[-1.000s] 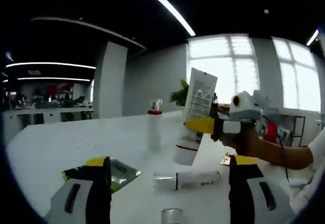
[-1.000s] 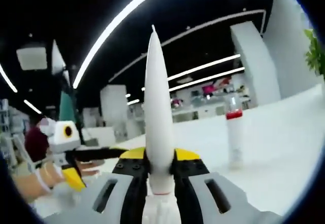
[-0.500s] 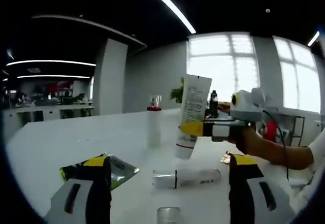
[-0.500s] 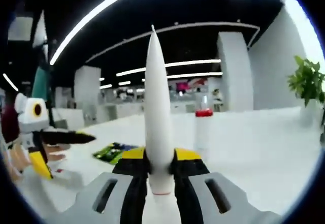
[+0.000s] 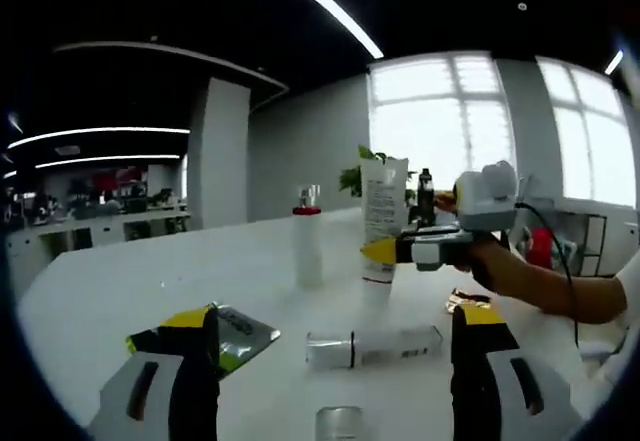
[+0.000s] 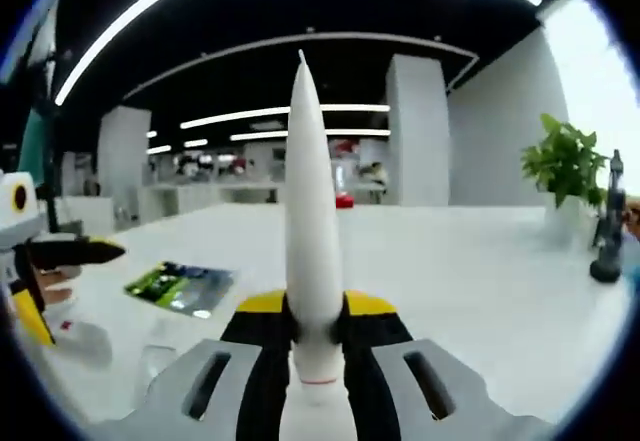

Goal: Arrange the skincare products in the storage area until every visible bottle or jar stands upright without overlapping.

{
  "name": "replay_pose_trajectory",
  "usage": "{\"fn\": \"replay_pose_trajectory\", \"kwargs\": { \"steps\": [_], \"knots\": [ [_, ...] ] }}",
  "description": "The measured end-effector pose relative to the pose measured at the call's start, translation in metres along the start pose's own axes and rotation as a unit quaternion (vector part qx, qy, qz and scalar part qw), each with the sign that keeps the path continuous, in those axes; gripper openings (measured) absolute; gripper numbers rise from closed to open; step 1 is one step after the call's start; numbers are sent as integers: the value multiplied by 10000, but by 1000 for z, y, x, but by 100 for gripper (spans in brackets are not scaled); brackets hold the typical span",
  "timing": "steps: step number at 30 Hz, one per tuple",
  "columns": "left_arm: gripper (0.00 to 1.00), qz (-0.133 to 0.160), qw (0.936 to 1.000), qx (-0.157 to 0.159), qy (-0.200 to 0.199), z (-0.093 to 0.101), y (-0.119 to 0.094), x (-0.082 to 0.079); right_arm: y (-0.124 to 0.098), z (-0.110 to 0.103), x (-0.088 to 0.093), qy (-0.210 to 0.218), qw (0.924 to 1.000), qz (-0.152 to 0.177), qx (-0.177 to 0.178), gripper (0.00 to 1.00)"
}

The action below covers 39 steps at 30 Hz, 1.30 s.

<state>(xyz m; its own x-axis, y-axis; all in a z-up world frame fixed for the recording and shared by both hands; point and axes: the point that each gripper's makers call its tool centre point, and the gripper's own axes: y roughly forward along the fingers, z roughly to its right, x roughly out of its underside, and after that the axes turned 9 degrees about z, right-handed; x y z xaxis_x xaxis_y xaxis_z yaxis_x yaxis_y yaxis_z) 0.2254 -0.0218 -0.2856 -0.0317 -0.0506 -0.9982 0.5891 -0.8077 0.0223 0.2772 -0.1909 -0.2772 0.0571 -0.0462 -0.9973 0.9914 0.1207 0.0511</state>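
One white tube (image 6: pixel 313 221) clamped upright in right tool (image 6: pixel 316 323).

Right hand-held gripper (image 5: pixel 385 251) clamping upright white tube (image 5: pixel 380 223), another tube (image 5: pixel 372 345) lying flat

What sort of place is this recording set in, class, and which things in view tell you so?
Probably an open-plan office or lab. A long white table runs toward desks at the back, strip lights cross a dark ceiling, and tall windows stand behind a potted plant.
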Motion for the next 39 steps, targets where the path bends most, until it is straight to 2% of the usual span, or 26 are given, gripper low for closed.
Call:
{"fn": "replay_pose_trajectory", "kwargs": {
  "steps": [3, 7, 10, 13, 20, 26, 29, 31, 32, 33, 34, 36, 37, 38, 39],
  "knots": [
    [100, -2, 10000, -7, 1, 1, -1, 0, -5, 11, 0, -268, 9993, -48, 252, 17],
    [100, -11, 10000, -34, 21, 1, -1, 1, -7, 19, 4, -17, 9993, -138, 345, 17],
    [100, -14, 10000, -43, 40, 2, -2, 1, -9, 20, 4, 80, 9993, -72, 368, 18],
    [100, -17, 10000, -47, 26, 3, -2, 2, -15, 16, 5, 69, 9993, -38, 358, 18],
    [100, -18, 10000, -43, 16, 6, -2, 3, -1, 16, 4, -173, 9997, 147, 116, 19],
    [100, -33, 9999, -100, 15, 5, -4, 5, 2, 10, 20, -131, 9996, -256, 16, 29],
    [100, -34, 9999, -111, -7, 4, -4, 6, 1, 8, 23, -169, 9992, -352, -14, 36],
    [100, -37, 9999, -124, -24, 4, -5, 7, 5, 10, 28, -173, 9982, -575, 40, 43],
    [100, -38, 9999, -127, -27, 5, -5, 7, 3, 9, 29, -146, 9980, -608, 17, 42],
    [100, -43, 9999, -132, -27, 5, -5, 7, -1, 0, 37, -26, 9955, -936, -150, 39],
    [100, -43, 9999, -135, -24, 5, -6, 7, 0, 4, 37, -53, 9951, -984, 40, 42],
    [100, -45, 9999, -136, -24, 6, -6, 8, 1, 3, 32, -109, 9952, -967, 54, 44],
    [100, -43, 9999, -136, -28, 6, -6, 8, 1, 1, 31, -105, 9954, -952, 15, 46],
    [100, -38, 9999, -135, -36, 6, -6, 8, 0, -8, 34, 116, 9947, -999, -216, 50],
    [100, -36, 9999, -130, -45, 7, -6, 8, 0, -12, 35, 278, 9940, -1021, -294, 56]
  ]
}}
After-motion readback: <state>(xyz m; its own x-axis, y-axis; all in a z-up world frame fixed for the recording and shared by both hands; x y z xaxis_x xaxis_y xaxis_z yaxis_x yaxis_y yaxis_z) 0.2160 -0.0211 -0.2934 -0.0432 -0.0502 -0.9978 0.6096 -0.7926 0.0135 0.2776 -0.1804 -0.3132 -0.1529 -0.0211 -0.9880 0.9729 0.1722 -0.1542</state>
